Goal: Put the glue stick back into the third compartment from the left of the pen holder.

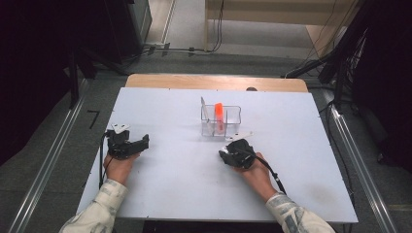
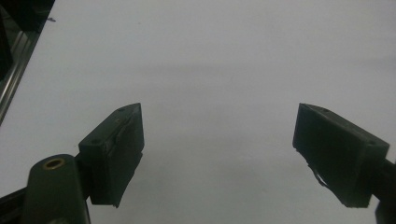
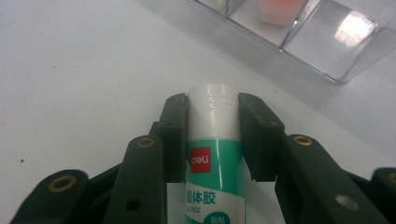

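Glue stick (image 3: 214, 140) squeezed tight in right gripper (image 3: 214, 135), low over white table (image 1: 170, 160), just beside clear organizer box (image 1: 221, 121). Picking up done; dropping into a compartment probably left. Left gripper (image 2: 219, 149) wide apart, holding nothing.

Big white table (image 1: 170, 194) mostly bare. Wide free room between left gripper (image 1: 138, 143) and right gripper (image 1: 227, 156).

Clear box (image 1: 233, 116) stands near table middle, at 12 o'clock from right gripper, just beside it, blocks way there.

Orange thing (image 1: 219, 110) sticks up inside box.

Left gripper: bare table at 12, 3 o'clock.
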Demonstrator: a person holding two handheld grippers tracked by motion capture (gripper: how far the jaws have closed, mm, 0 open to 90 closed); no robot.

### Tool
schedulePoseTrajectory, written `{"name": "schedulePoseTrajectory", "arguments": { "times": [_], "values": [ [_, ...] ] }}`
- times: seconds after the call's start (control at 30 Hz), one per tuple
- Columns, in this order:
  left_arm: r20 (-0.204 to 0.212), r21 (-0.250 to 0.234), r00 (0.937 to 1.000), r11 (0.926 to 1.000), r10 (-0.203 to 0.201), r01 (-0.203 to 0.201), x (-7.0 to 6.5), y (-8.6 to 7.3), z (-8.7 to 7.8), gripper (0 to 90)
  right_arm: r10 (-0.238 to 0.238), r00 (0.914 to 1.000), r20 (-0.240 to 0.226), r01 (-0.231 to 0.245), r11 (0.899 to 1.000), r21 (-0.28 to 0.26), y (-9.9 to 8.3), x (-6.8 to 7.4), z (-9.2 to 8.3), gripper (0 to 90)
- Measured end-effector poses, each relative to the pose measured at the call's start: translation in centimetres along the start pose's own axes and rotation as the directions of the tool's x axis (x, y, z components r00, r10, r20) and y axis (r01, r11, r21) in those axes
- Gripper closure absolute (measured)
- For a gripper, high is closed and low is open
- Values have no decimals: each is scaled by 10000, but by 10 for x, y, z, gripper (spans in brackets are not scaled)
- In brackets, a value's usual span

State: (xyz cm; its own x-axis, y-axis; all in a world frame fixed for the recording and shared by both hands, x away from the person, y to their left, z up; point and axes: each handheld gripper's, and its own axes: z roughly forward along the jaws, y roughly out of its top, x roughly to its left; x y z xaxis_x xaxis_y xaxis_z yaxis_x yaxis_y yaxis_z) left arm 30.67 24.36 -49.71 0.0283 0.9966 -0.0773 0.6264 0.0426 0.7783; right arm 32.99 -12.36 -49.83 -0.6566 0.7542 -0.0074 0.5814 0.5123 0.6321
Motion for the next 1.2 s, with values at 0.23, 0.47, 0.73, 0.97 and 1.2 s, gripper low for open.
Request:
{"name": "schedulePoseTrajectory", "arguments": {
  "times": [0.23,0.47,0.73,0.97,1.2],
  "values": [
    [12,4,10000,10000,-3,3,1,0,0,169,85,9999,-57,-86,9998,-169,2,-1,-5,623],
    [14,-16,10000,10000,-36,36,0,0,0,169,157,9998,-157,-163,9990,-408,3,-3,-15,625],
    [12,-6,10000,10000,-53,53,1,0,0,169,245,9995,-204,-259,9973,-682,5,-7,-25,631],
    [2,-9,10000,10000,-60,60,1,0,0,169,468,9984,-303,-499,9923,-1134,10,-13,-37,630],
    [-24,18,10000,10000,-14,14,0,0,0,169,719,9968,-343,-766,9832,-1654,19,-21,-51,630]
  ]
}}
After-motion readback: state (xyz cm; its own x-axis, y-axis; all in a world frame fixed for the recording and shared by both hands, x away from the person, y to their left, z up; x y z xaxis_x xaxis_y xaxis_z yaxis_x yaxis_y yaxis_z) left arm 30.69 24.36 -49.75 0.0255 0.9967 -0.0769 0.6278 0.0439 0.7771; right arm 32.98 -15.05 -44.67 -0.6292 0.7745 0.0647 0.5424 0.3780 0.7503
